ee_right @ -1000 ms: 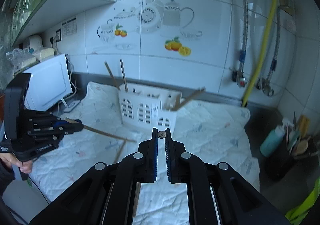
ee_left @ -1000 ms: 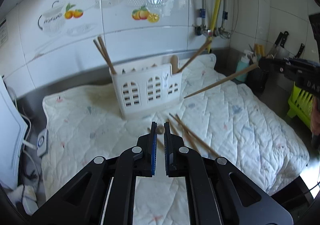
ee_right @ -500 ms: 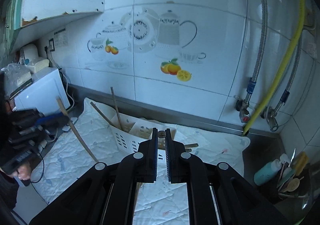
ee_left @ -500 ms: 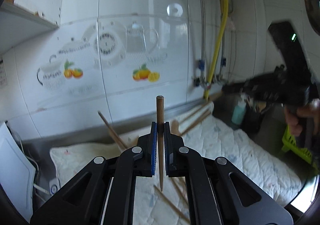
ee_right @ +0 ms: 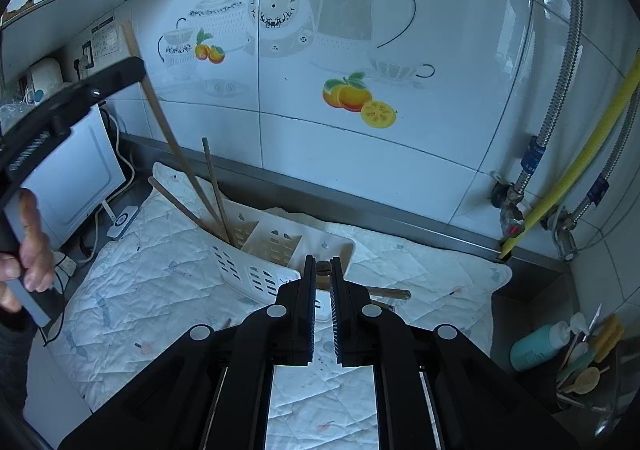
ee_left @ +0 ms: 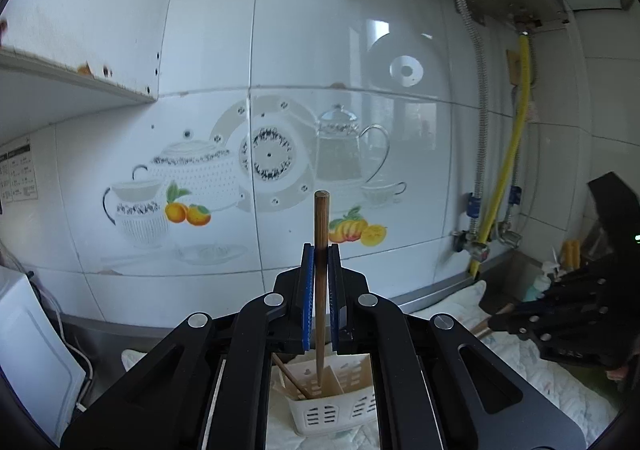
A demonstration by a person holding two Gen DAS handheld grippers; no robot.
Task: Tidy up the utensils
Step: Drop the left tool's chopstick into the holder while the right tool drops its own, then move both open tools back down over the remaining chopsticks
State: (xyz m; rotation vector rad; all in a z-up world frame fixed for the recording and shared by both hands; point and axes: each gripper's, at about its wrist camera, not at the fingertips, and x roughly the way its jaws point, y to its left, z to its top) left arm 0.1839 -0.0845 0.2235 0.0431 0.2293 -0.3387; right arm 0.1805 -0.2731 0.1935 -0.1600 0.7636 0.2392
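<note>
My left gripper is shut on a brown wooden chopstick, held upright with its tip down in a compartment of the white slotted utensil holder. In the right wrist view the same chopstick slants into the holder, beside two other chopsticks. My right gripper is shut on a chopstick seen end-on, just above the holder's right side. It shows in the left wrist view with the chopstick sticking out.
The holder stands on a white quilted mat on the counter. A white appliance and cables are at the left. Pipes and a yellow hose run down the tiled wall. A teal bottle and utensil pot stand right.
My left gripper has lifted its chopstick off the mat, turned it upright and lowered its tip into the holder. My right gripper has moved in close above the holder with its chopstick.
</note>
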